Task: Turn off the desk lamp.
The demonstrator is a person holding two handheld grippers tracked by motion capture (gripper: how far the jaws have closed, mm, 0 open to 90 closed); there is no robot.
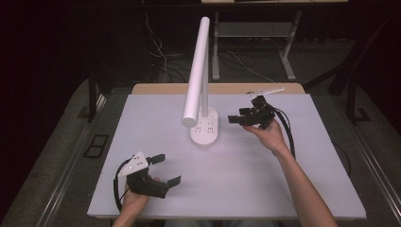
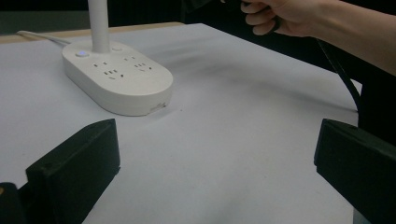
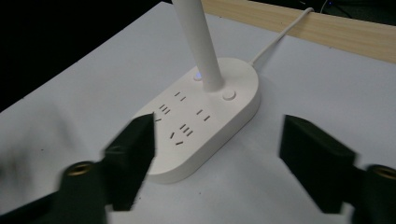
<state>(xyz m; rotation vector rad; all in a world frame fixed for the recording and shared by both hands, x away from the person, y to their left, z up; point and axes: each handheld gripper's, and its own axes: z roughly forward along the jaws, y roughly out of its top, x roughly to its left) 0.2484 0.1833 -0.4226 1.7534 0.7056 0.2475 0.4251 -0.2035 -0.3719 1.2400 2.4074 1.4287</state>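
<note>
My right gripper (image 1: 242, 118), jaws spread and empty, is nearer to the desk lamp's socket base (image 3: 205, 116), which lies just ahead of them, long axis probably angled across their gap, while my left gripper (image 1: 165, 169) waits released, well apart.

light: bright table (image 1: 236, 179), dark surroundings | shadows: soft | blur: near jaws, right gripper view

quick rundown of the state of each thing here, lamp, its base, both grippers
desk lamp: upright on the table, head tilted forward, not lit
lamp base: flat on the table, sockets empty, small light glowing by the stem
left gripper: open, holding nothing
right gripper: open, holding nothing, beside the base
</note>
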